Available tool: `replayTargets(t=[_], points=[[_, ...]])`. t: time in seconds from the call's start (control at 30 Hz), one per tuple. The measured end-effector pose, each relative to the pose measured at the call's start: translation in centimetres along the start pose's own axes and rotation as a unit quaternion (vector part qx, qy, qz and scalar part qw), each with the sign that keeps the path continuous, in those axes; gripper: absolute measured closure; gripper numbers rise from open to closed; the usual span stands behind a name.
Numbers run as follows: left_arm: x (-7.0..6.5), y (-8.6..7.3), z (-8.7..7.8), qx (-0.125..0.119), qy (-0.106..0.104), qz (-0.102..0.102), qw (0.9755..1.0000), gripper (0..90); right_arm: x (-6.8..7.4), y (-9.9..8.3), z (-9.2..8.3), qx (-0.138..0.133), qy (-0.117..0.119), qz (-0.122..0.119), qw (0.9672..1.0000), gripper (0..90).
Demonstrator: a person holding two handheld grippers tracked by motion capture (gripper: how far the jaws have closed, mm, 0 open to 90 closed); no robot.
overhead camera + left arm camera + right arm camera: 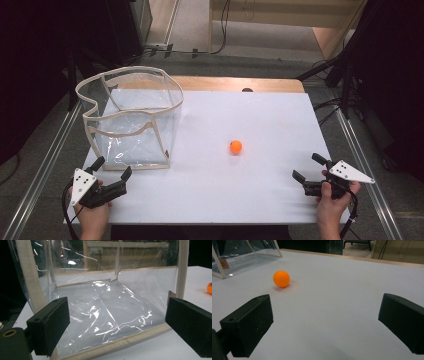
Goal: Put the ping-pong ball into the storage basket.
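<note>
A small orange ball [235, 146] rests on the white table [250, 190], right of centre; in the right gripper view the ball [281, 278] lies ahead and to the left of the jaws. A clear plastic bag with cream fabric edging [131, 117] stands open-topped at the left of the table. My left gripper [112, 168] is open at the front left, its jaws just short of the bag's front wall [107, 315], nothing between them. My right gripper [308, 167] is open at the front right, aimed towards the ball, with bare table between its jaws.
The white sheet covers a wooden tabletop whose far edge [235, 82] shows behind it. Metal rails [45, 160] run along both sides of the table. Dark equipment and cables stand on the floor beyond.
</note>
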State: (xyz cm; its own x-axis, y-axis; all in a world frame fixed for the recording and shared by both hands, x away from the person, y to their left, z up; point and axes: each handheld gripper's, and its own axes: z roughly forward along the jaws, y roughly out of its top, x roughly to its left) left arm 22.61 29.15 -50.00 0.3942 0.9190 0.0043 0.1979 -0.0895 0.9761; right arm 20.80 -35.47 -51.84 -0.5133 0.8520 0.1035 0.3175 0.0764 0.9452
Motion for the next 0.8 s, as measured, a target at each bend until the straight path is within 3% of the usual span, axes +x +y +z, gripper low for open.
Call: replayTargets(t=[0.2,0.27,0.47,0.53,0.8], points=[[0.0,0.0,0.0,0.000,0.000,0.000,1.0000,6.1,0.2,0.3,0.1,0.015,0.007,-0.008,0.9998,0.0],[-0.1,0.0,-0.1,0.001,0.000,0.001,1.0000,6.1,0.4,0.5,0.0,0.018,-0.014,-0.014,0.9996,0.0],[-0.1,-0.1,-0.1,0.000,0.000,0.002,1.0000,6.1,0.7,1.6,-0.2,0.007,-0.013,-0.021,0.9997,0.0],[-0.1,-0.1,-0.1,0.000,0.000,0.001,1.0000,6.1,0.8,2.3,0.2,0.013,0.029,-0.027,0.9991,0.0],[-0.2,-0.1,-0.1,0.002,0.002,0.008,1.0000,6.1,2.0,4.4,1.4,0.053,0.057,-0.056,0.9954,0.0]])
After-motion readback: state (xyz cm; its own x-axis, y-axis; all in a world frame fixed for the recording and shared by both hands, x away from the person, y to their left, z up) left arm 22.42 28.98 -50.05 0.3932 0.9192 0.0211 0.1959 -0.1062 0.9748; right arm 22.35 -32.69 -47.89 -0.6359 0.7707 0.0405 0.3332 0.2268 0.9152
